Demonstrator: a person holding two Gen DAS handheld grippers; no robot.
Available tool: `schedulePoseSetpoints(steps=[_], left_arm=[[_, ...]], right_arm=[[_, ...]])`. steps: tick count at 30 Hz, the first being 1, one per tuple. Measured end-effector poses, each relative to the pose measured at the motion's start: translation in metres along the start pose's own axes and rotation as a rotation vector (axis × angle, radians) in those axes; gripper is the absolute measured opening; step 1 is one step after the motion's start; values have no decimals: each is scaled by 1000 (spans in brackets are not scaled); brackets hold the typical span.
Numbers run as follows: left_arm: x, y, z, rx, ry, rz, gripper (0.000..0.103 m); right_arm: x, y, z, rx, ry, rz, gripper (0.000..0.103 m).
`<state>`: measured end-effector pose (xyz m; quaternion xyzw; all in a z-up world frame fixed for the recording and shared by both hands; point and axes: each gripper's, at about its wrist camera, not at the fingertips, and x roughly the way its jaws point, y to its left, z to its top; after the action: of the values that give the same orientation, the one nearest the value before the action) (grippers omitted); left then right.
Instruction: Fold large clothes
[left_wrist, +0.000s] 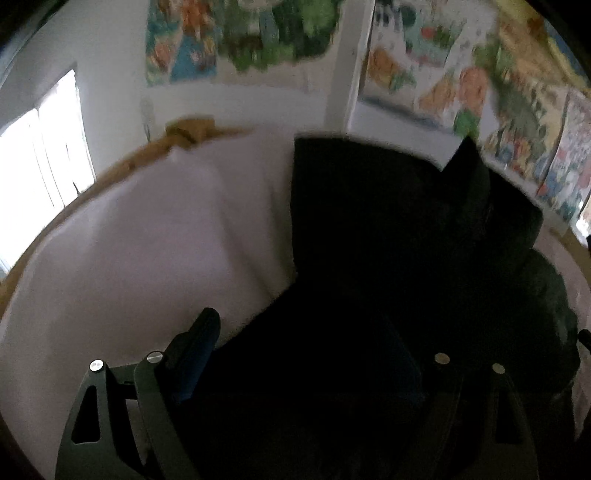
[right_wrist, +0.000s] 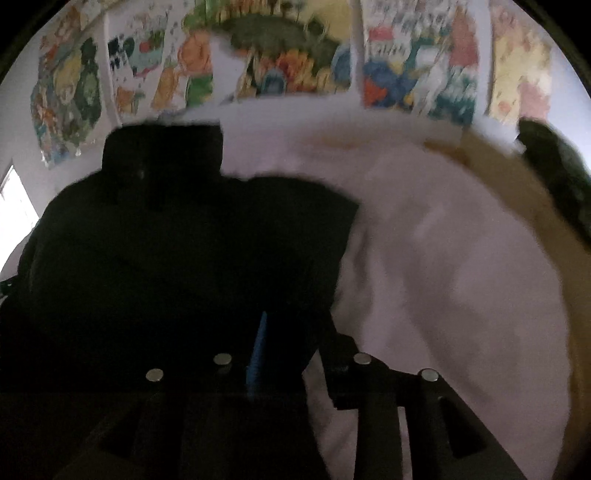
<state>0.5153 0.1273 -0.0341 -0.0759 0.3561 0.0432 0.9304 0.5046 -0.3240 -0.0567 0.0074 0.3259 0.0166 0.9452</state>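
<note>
A large black garment (left_wrist: 388, 229) lies on a bed covered by a pale sheet (left_wrist: 147, 258), spread out with a flap toward the wall. My left gripper (left_wrist: 303, 328) hovers over the garment's near edge with its jaws wide; the left finger (left_wrist: 195, 347) stands over the sheet, while the right one is lost against the dark cloth. In the right wrist view the same black garment (right_wrist: 177, 240) fills the left half. My right gripper (right_wrist: 295, 328) sits at the garment's right edge, jaws partly apart, with dark cloth in the gap beside the blue pad (right_wrist: 258, 350).
A wooden bed frame (left_wrist: 147, 151) rims the sheet's far side. Colourful posters (right_wrist: 295, 59) cover the wall behind the bed. There is a bright window (left_wrist: 40, 155) at the left. A dark object (right_wrist: 554, 177) rests on the frame at the far right. Both views are blurred.
</note>
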Motion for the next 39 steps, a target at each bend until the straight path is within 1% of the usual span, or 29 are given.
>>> schedulePoseSetpoints(steps=[1,2,4,6,7,8,11,12,15,19,21,23,27,28,31,33,34,35,37,38,39], left_arm=[[-7,-3,0,12,-32,-22,83],[-12,-7,1,28,-55,-37,83],[-17,-21,2,78,-75,-82,83],[-14,-38,1,134,-68,-112,83],[-11,-48,0,165,-56,-110,83],[-5,-57,0,198,-38,-102,83],[21,-82,-6,310,27,-3,83],[28,-86,-7,335,37,14,83],[43,-85,-12,361,35,23,87],[61,-80,-17,364,59,11,90],[67,-81,-21,373,62,16,92],[73,-81,-24,381,57,30,95],[85,-81,-27,385,61,47,100],[86,-80,-27,379,65,47,101],[82,-76,-24,363,66,26,101],[70,-72,-18,334,56,-10,101],[64,-71,-16,326,47,-30,101],[54,-69,-12,311,23,-65,101],[38,-67,-4,288,-39,-115,101],[27,-66,4,273,-87,-148,101],[21,-68,13,263,-118,-170,101]], right_arm=[[-5,4,2,-16,-22,-2,42],[-12,13,4,-51,-62,20,47],[-16,28,7,-112,-83,60,49],[-9,49,8,-181,-52,115,49],[-3,59,6,-206,-33,135,49],[3,66,5,-222,-16,148,49],[19,76,-2,-250,36,162,49],[25,76,-4,-251,48,166,49],[43,73,-6,-243,84,194,49],[70,68,-11,-224,144,248,49],[81,68,-16,-219,158,259,49],[91,70,-19,-225,168,263,49],[104,70,-21,-232,176,260,49],[105,70,-22,-234,172,258,50],[100,67,-24,-222,144,266,50],[90,61,-19,-201,129,311,55],[83,57,-14,-185,117,340,61],[77,54,-10,-172,102,356,65],[61,46,7,-146,36,377,71],[56,44,17,-134,7,391,78],[54,43,26,-126,-8,392,81]])
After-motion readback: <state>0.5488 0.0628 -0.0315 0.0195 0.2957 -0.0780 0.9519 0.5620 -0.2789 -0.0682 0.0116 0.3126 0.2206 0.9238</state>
